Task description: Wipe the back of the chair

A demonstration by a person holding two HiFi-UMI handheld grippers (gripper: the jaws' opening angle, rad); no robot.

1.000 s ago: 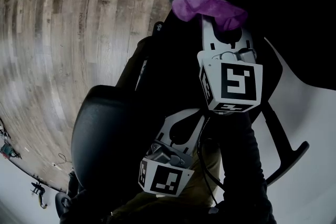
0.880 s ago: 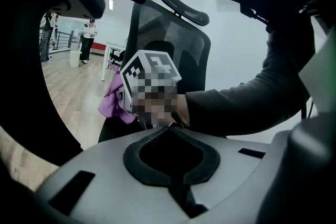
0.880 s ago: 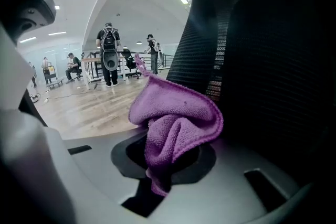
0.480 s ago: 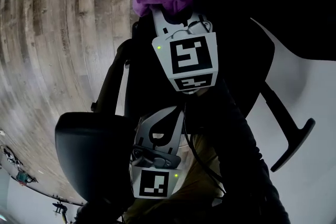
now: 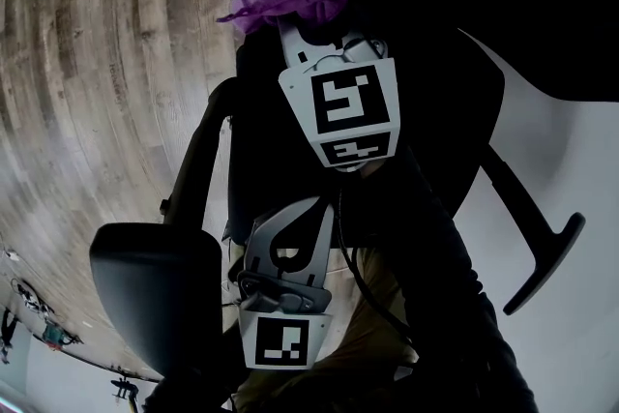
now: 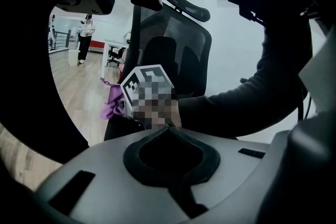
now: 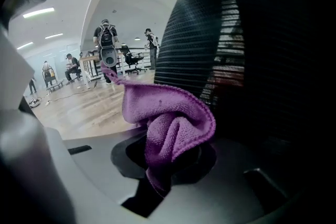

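Flooring in pale wood planks (image 5: pixel 87 63) was spread under everything in the head view. Next biggest was the black office chair. Its mesh back (image 6: pixel 176 57) was seen upright in the left gripper view, with a headrest (image 6: pixel 181 5) on top. An armrest pad (image 5: pixel 155 290) was parked low left in the head view.

The right gripper (image 5: pixel 308 26) was held up at the side edge of that back, jaws clamped on a bunched purple cloth (image 7: pixel 170 120). In the right gripper view the cloth was sat just beside the mesh, though actual contact couldn't be confirmed. The left gripper (image 6: pixel 167 129) was held lower, close to the body, jaws closed together with nothing caught between them.

Handling guess: the mesh would likely be springy and give under pressure, so light strokes would be called for. A chair like this would probably swivel when pushed, so the firm frame edge or the armrest would be the place for it to be steadied. The cloth looked soft, limp and light, best pinched at the bunched fold, as it was.

No brand, label or readable writing was spotted, only the square markers (image 5: pixel 348 106) on the gripper cubes.
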